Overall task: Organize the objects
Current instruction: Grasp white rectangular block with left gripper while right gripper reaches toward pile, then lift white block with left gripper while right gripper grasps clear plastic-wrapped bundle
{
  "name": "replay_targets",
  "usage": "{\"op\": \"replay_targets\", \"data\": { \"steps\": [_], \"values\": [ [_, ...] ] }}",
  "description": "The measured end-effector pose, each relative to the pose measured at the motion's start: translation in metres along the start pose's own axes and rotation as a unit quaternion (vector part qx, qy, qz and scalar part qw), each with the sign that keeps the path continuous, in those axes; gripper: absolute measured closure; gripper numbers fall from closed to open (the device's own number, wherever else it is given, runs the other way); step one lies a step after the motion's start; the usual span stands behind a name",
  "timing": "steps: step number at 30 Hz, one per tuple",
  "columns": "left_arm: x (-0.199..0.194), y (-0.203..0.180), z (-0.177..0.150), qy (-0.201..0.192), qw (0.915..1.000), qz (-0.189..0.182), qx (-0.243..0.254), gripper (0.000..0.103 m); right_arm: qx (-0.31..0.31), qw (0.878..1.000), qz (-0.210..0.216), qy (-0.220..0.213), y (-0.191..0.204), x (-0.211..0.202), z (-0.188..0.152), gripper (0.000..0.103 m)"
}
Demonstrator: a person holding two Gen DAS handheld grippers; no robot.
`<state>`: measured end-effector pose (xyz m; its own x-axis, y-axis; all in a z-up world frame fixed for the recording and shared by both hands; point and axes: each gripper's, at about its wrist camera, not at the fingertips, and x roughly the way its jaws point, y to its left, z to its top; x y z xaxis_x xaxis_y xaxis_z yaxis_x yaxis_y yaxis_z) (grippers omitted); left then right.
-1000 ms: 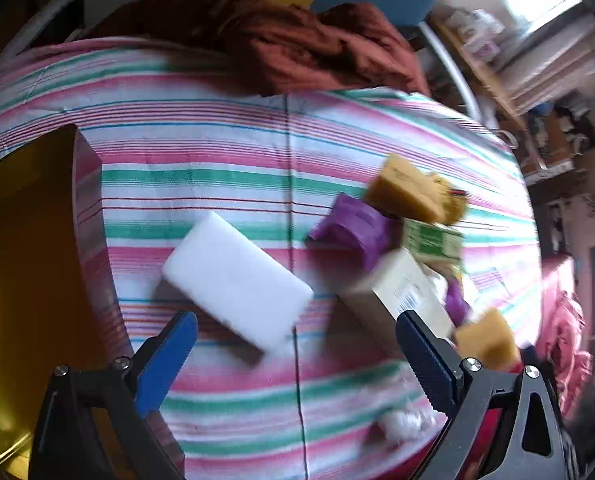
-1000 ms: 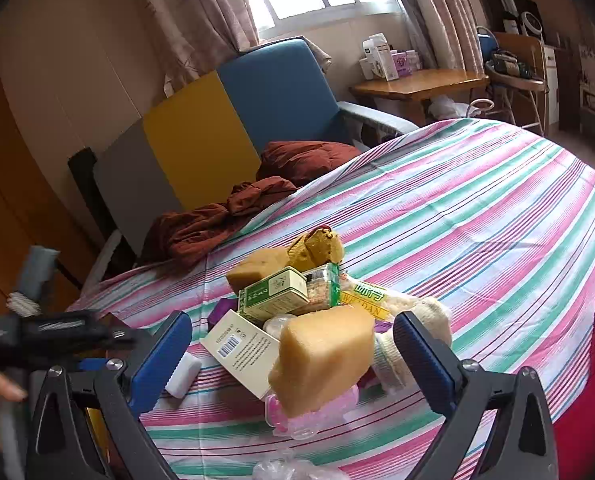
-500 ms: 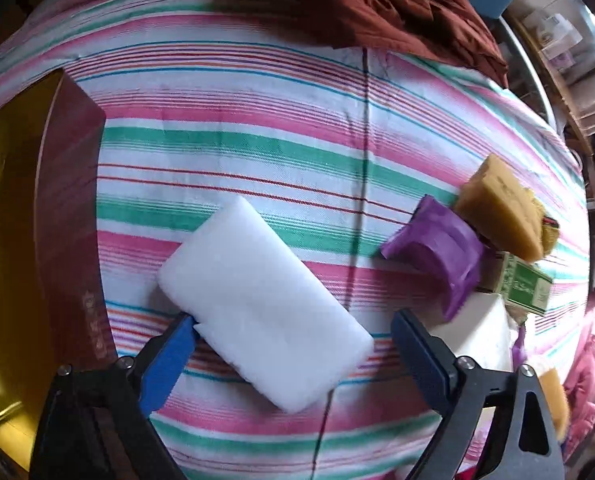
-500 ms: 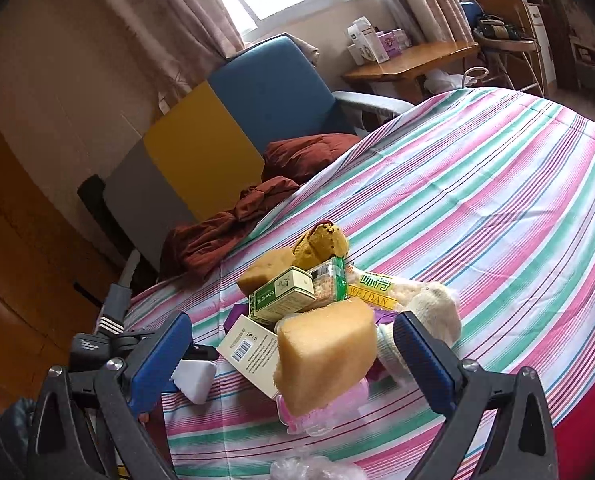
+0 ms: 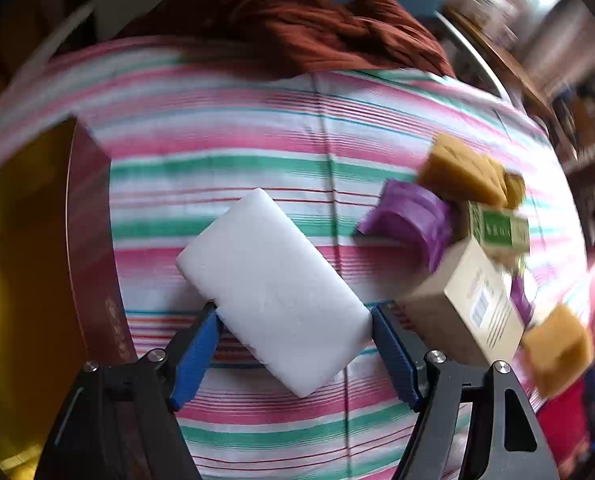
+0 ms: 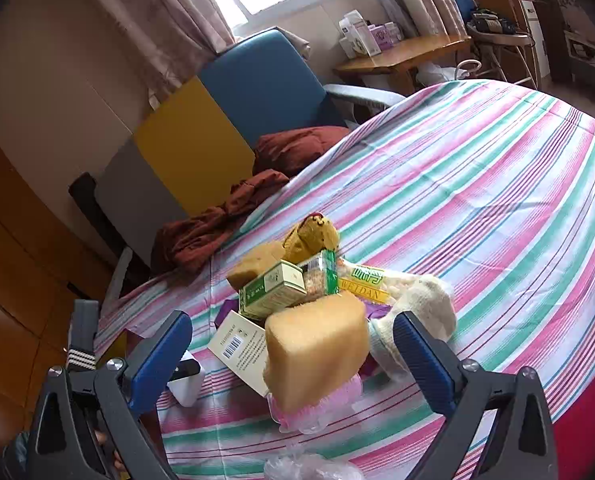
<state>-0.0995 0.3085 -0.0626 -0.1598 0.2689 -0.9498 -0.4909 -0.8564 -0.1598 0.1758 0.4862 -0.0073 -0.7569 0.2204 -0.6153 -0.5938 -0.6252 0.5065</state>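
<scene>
On the striped tablecloth (image 5: 257, 152), a red-sided box (image 5: 93, 240) stood at far left. The left gripper (image 5: 293, 320) clamped a white foam block (image 5: 273, 292) between its blue pads. Right of it lay a purple piece (image 5: 409, 220) and cardboard box (image 5: 465, 304). The right gripper (image 6: 293, 340) hung wide apart before a yellow sponge (image 6: 317, 352).
</scene>
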Motion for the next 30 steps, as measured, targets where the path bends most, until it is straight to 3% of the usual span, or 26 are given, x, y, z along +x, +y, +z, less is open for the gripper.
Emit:
{"op": "replay_targets", "data": {
  "steps": [4, 12, 17, 26, 30],
  "values": [
    [0.004, 0.013, 0.002, 0.017, 0.9996, -0.015, -0.017, 0.023, -0.001, 1.000, 0.000, 0.002, 0.001, 0.000, -0.001, 0.000],
    [0.004, 0.010, 0.018, 0.048, 0.9979, -0.009, -0.042, 0.020, 0.007, 1.000, 0.007, 0.015, -0.001, 0.004, -0.002, 0.000],
    [0.009, 0.005, 0.003, 0.021, 0.9995, 0.021, 0.012, 0.033, 0.009, 1.000, 0.008, 0.017, -0.002, 0.005, -0.001, 0.000],
    [-0.046, 0.007, -0.046, -0.060, 0.9947, -0.020, 0.081, 0.035, 0.006, 1.000, 0.006, 0.024, -0.001, 0.007, -0.002, 0.000],
    [-0.042, -0.012, -0.044, -0.082, 0.9906, -0.030, 0.106, 0.035, -0.003, 0.999, 0.008, 0.047, 0.002, 0.010, -0.004, 0.000]
  ]
}}
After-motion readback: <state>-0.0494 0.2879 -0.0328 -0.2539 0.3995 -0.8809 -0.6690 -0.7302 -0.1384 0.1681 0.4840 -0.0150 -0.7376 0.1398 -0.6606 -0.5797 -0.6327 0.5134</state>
